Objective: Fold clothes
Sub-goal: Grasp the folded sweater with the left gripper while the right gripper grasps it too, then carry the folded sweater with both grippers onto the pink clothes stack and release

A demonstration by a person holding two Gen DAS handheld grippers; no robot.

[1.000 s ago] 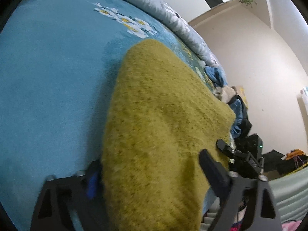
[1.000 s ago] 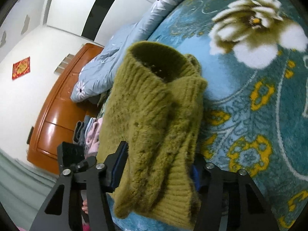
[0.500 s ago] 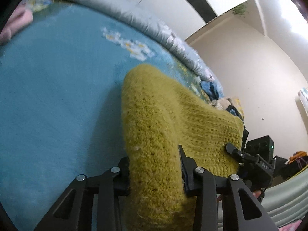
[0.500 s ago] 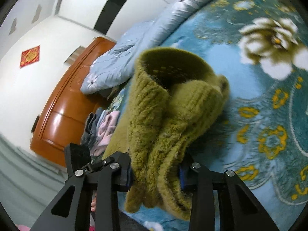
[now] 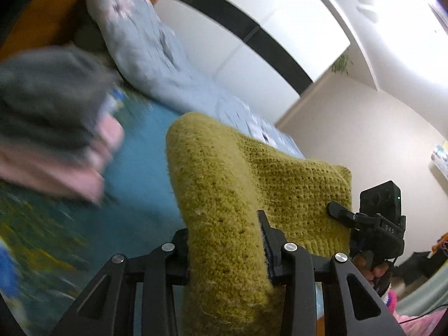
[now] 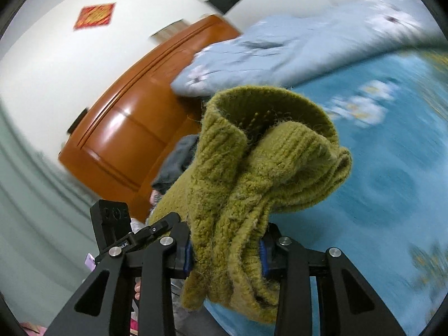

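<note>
Both jaws are clamped on the folded olive-green knitted sweater [image 5: 224, 196], left gripper [image 5: 224, 249] and right gripper [image 6: 225, 249] carrying it above the blue floral bed [image 5: 140, 173]. This looks like the stacking step. Next, lower it onto the blurred grey-and-pink pile of folded clothes [image 5: 50, 140] before releasing.

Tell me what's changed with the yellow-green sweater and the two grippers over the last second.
Both grippers closed onto the sweater: a second ago their fingers stood wide beside it, now the left gripper and right gripper pinch it. Both swung up toward the headboard and folded stack. The sweater remains bundled.
</note>
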